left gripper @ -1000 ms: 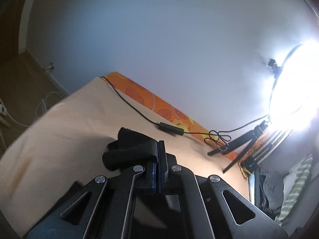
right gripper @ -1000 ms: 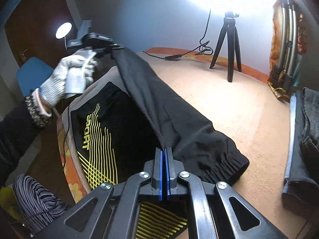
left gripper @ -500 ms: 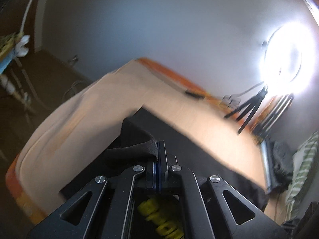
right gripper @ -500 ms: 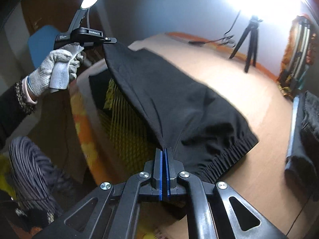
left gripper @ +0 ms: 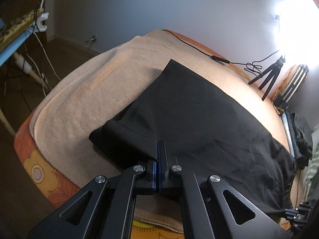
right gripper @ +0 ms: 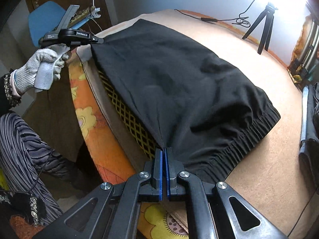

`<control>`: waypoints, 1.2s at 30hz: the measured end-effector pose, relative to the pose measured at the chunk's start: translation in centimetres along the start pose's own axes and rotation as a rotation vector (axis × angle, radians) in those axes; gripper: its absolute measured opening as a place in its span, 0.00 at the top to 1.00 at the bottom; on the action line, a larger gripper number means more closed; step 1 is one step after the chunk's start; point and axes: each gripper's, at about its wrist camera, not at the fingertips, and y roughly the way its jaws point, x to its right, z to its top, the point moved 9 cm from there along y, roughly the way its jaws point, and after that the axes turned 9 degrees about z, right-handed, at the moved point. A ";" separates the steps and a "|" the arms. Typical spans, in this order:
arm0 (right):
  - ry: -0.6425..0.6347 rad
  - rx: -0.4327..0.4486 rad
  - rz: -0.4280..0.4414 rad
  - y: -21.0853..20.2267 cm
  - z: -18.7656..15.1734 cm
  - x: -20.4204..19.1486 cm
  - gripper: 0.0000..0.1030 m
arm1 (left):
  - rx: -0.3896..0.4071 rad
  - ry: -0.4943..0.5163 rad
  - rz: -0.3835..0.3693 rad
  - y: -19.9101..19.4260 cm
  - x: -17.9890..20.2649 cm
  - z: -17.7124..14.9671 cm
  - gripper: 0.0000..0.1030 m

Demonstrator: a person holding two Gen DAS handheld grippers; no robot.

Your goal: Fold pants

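**On the beige blanket: black pants folded over, both grippers clamped on the near edge**

On the beige blanket (right gripper: 249, 79), the pants (right gripper: 179, 75) lie folded, black side up, covering most of the near half. Yellow lattice print (right gripper: 127, 115) shows under the lifted near fold, on the lower layer.

Left gripper (left gripper: 158, 151): jaws closed on a pinch of pants fabric at the corner nearest the blanket's left end. Fabric pulls into a small ridge running up from the fingertips. From the right wrist view it is held by a hand in a white knit glove (right gripper: 39, 67), off the blanket's left edge, tips at the pants corner.

Right gripper (right gripper: 164, 151): jaws closed on the fold edge close to the elastic waistband (right gripper: 235, 139), which lies gathered on the blanket just right of the grip. Fabric tents up from blanket to the tips.

Near fold edge spans taut between the two grips, raised slightly off the blanket.

Far side of blanket: small black tripod (right gripper: 263, 25) standing, black cable (left gripper: 201, 49) running along the far edge. Orange floral mattress (right gripper: 93, 123) shows under the blanket's near edge. Dark clothing pile (left gripper: 301, 133) sits beyond the blanket's right end.
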 end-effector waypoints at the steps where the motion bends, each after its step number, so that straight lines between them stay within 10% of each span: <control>1: 0.004 -0.002 0.000 0.0 -0.2 0.0 1.00 | 0.004 0.006 0.010 0.0 -0.2 0.0 1.00; 17: 0.018 -0.005 0.021 0.8 -0.5 -1.0 0.93 | 0.064 -0.054 0.204 -2.2 -6.2 0.8 0.96; 21: 0.065 0.049 0.078 -0.9 -0.2 -1.1 0.66 | 0.096 -0.035 0.147 -3.9 -4.2 1.4 0.96; 36: 0.504 0.341 0.050 -8.0 1.1 12.8 0.45 | -0.033 0.385 -0.294 -8.1 18.9 -9.1 0.96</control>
